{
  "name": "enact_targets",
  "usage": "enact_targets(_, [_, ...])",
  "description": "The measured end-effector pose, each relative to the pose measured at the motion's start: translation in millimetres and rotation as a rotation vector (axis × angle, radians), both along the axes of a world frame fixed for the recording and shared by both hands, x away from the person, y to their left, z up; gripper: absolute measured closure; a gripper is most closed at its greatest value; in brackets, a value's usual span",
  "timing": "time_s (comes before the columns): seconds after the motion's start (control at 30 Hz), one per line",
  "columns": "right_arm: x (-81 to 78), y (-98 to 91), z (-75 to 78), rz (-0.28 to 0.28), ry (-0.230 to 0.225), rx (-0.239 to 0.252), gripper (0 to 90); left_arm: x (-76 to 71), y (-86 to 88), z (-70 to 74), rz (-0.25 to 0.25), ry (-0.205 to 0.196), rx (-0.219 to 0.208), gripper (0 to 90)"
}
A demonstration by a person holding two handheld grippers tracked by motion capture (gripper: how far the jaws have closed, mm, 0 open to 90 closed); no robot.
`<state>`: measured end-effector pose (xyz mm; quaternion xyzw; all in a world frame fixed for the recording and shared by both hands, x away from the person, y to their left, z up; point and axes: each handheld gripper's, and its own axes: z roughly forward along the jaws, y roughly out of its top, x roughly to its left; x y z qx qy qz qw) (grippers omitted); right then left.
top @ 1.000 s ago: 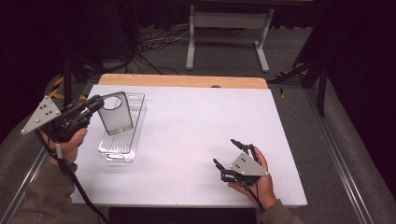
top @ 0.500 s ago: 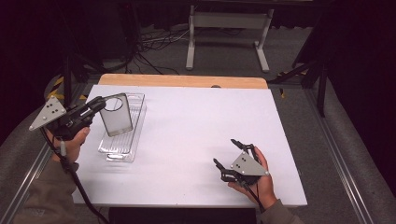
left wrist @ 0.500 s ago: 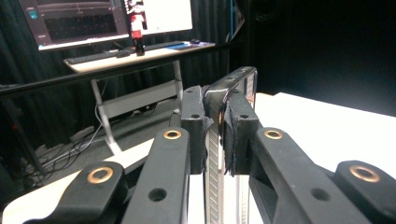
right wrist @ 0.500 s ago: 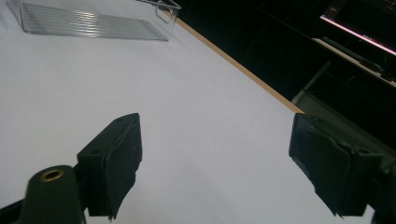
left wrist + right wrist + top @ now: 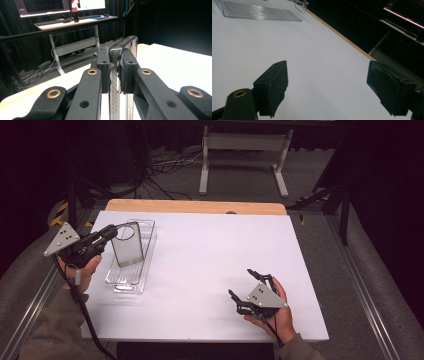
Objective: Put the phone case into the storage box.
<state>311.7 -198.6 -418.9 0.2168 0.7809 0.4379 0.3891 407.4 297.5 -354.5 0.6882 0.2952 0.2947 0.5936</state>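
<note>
A flat dark slab like a phone (image 5: pixel 126 245), with a round ring on its face, stands on edge over a clear plastic tray (image 5: pixel 131 287) at the table's left. My left gripper (image 5: pixel 112 232) is shut on its upper left edge. In the left gripper view the pads (image 5: pixel 127 72) press both faces of the slab (image 5: pixel 126 43). Near the front right of the table my right gripper (image 5: pixel 240 282) rests in the hand, open and holding nothing. In the right gripper view its jaws (image 5: pixel 327 87) stand wide apart over bare white table, with the tray (image 5: pixel 262 11) far off.
The white table top (image 5: pixel 215 255) has a wooden strip (image 5: pixel 195 206) along its far edge. Beyond it a metal stand (image 5: pixel 245 150) and cables lie on the floor. A desk with a monitor (image 5: pixel 42 6) shows behind in the left gripper view.
My left gripper has sunk a little with the slab, bringing it lower into the tray. The right gripper has not moved.
</note>
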Motion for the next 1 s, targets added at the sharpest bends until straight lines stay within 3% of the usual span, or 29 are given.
enact_targets(0.4, [4.2, -1.0, -2.4, -0.016, 0.019, 0.001, 18.4, 33.0, 2.4, -9.3, 0.005, 0.037, 0.013, 80.7])
enact_targets(0.53, [5.7, -1.1, -3.3, -0.021, 0.024, 0.0, 18.5, 49.4, 2.6, -10.9, -0.015, 0.053, 0.02, 80.6])
enact_targets(0.83, [7.7, -4.1, -3.7, -0.049, 0.034, 0.005, 18.5, 85.2, 1.9, -15.2, -0.006, 0.068, 0.043, 80.7])
enact_targets(1.0, [6.9, -6.2, -3.3, -0.069, 0.042, 0.015, 18.6, 99.9, 1.5, -19.6, -0.012, 0.083, 0.015, 80.7])
